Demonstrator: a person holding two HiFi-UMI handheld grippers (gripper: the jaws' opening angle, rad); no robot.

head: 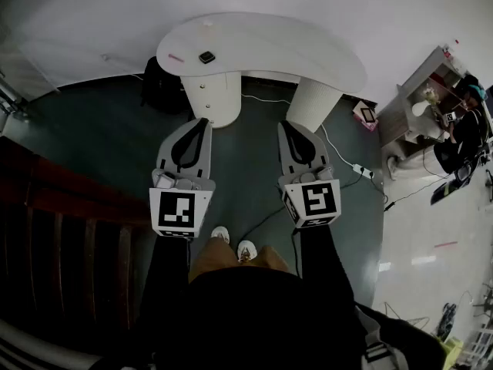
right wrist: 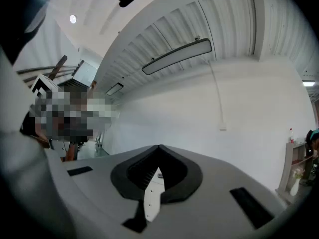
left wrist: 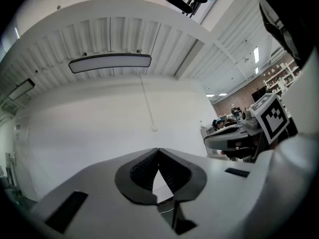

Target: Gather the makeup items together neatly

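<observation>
A white curved table [head: 293, 52] stands ahead of me, seen from above in the head view. On its left part lie a small black compact [head: 206, 57], a thin pink stick [head: 176, 57] and a tiny pink item [head: 206, 25]. My left gripper [head: 205, 120] and right gripper [head: 283, 124] are held side by side, level, short of the table, over the dark floor. Both are shut with nothing between the jaws. In the left gripper view the left gripper [left wrist: 158, 150] has its tips touching; in the right gripper view the right gripper [right wrist: 159, 147] does too.
A black bag [head: 160, 89] sits under the table beside its white legs [head: 212, 95]. A power strip [head: 362, 171] and cables lie on the floor at right. A white shelf [head: 416, 102] and a seated person [head: 461, 133] are far right. A dark wooden railing [head: 62, 206] runs along the left.
</observation>
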